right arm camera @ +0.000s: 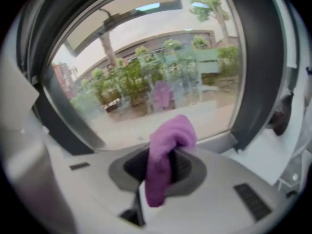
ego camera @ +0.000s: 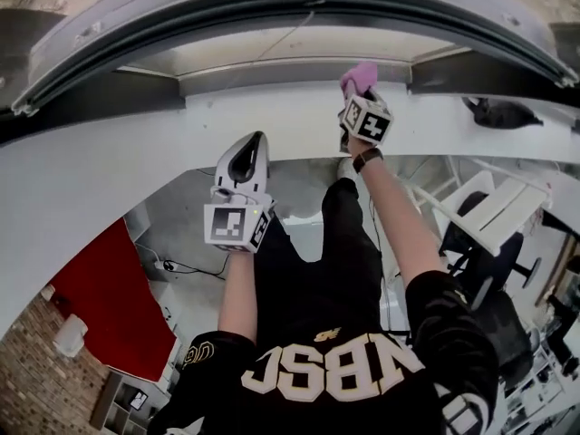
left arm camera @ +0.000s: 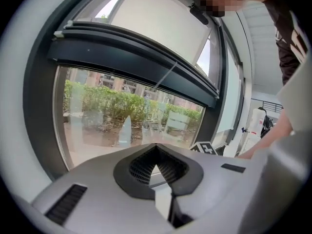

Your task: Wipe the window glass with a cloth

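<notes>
Nearest in the head view, the left forearm (ego camera: 237,297) and the right forearm (ego camera: 399,216) reach up from a black shirt (ego camera: 344,370), which is cut off by the picture's bottom edge. The left hand-held gripper (ego camera: 252,148) has its tip over the near edge of the white ledge (ego camera: 109,166) under the window. In its own view its jaws are closed together with nothing between them, and only a sliver of light shows below the pads. Farther on and to its right, the right hand-held gripper (ego camera: 356,93) sits at the ledge's far edge, clenched on a purple cloth (ego camera: 361,75). In the right gripper view the cloth is pinched between the ribbed pads. A rounded bunch stands above the tips and a tail hangs down over the grey body; the part inside the jaws is hidden. The bunch sits before the lower edge of the window glass (right arm camera: 146,67), about midway along it, and I cannot tell whether it touches the pane. The dark window frame (left arm camera: 136,57) curves round the glass, bent by the wide lens. A faint purple reflection of the cloth shows in the pane. Beyond it, green hedges (left arm camera: 107,104) and a building are blurred. In the left gripper view the right gripper's marker cube (left arm camera: 207,148) peeks over the body, mostly hidden
</notes>
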